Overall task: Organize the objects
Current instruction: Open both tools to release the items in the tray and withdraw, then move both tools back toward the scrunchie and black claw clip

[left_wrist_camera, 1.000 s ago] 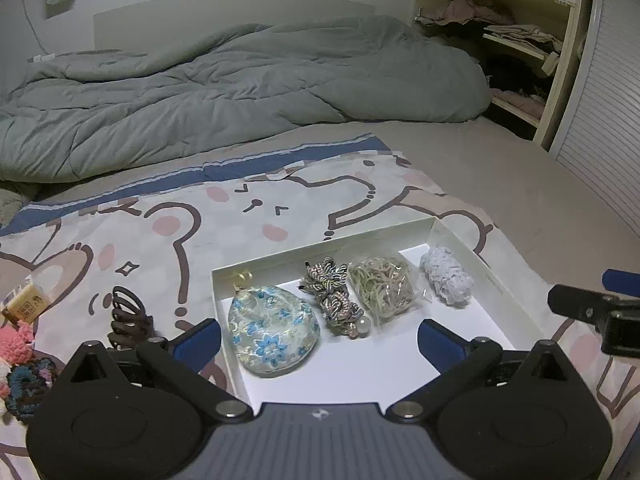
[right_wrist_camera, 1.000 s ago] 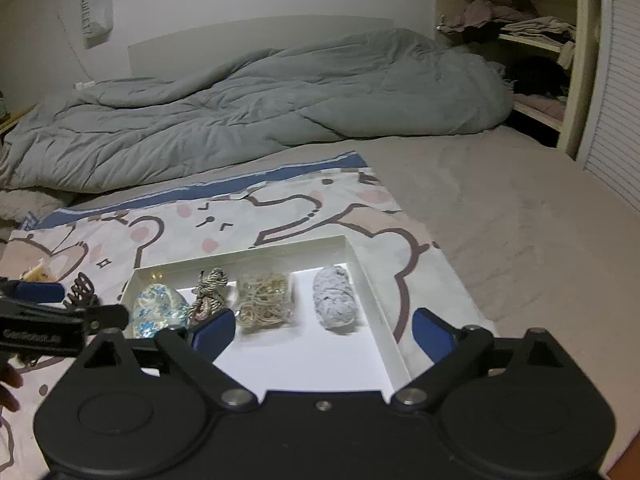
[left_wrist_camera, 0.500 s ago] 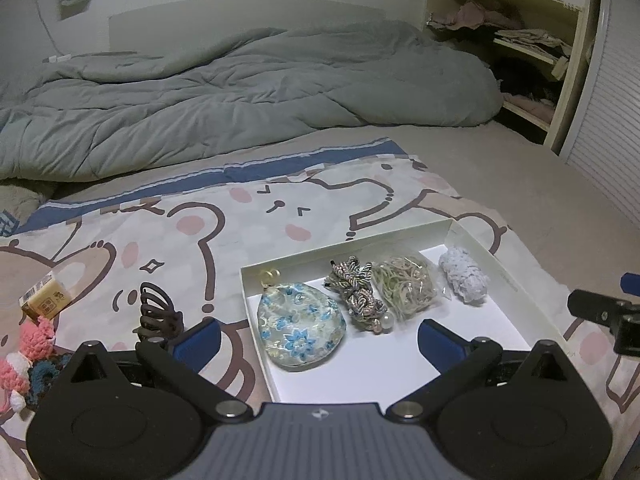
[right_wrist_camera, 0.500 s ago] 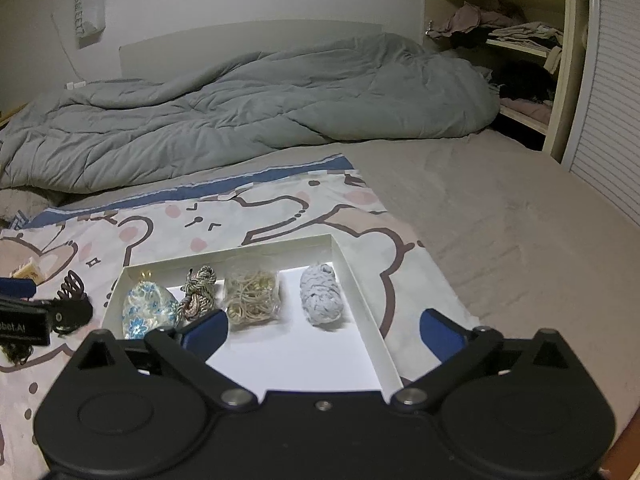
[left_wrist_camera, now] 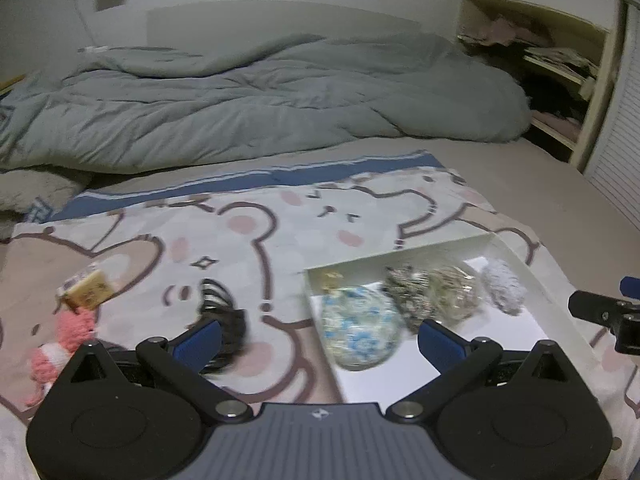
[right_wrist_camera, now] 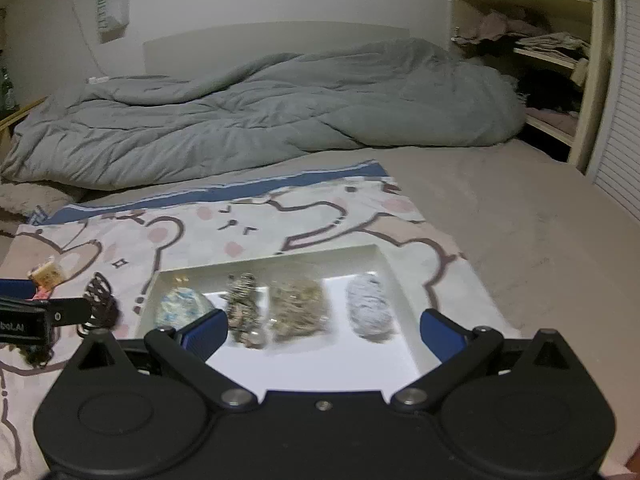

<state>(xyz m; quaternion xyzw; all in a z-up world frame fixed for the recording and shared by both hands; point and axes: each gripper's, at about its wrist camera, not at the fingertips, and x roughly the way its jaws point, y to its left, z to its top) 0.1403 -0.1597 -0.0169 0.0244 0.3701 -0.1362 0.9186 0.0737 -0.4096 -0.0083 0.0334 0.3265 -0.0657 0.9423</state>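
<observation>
A white shallow box (left_wrist_camera: 532,280) (right_wrist_camera: 390,264) lies on a bear-print cloth. Inside, in a row, sit a blue floral pouch (left_wrist_camera: 360,330) (right_wrist_camera: 180,306), a braided hair tie (left_wrist_camera: 408,298) (right_wrist_camera: 242,308), a bag of rubber bands (left_wrist_camera: 454,296) (right_wrist_camera: 298,306) and a white scrunchie (left_wrist_camera: 502,292) (right_wrist_camera: 370,310). Left of the box lies a dark claw clip (left_wrist_camera: 218,306) (right_wrist_camera: 100,294). My left gripper (left_wrist_camera: 318,338) is open, over the cloth between clip and box. My right gripper (right_wrist_camera: 324,330) is open above the box's near part, empty.
A small yellow packet (left_wrist_camera: 86,290) (right_wrist_camera: 46,274) and a pink knitted item (left_wrist_camera: 66,338) lie at the cloth's left edge. A grey duvet (left_wrist_camera: 260,100) is heaped behind. Shelves with clothes (right_wrist_camera: 540,52) stand at the right, beside a slatted door (right_wrist_camera: 622,120).
The left gripper has moved left, so the box now sits right of centre and the claw clip is nearer its left finger. The right gripper has shifted slightly right and opened a little wider.
</observation>
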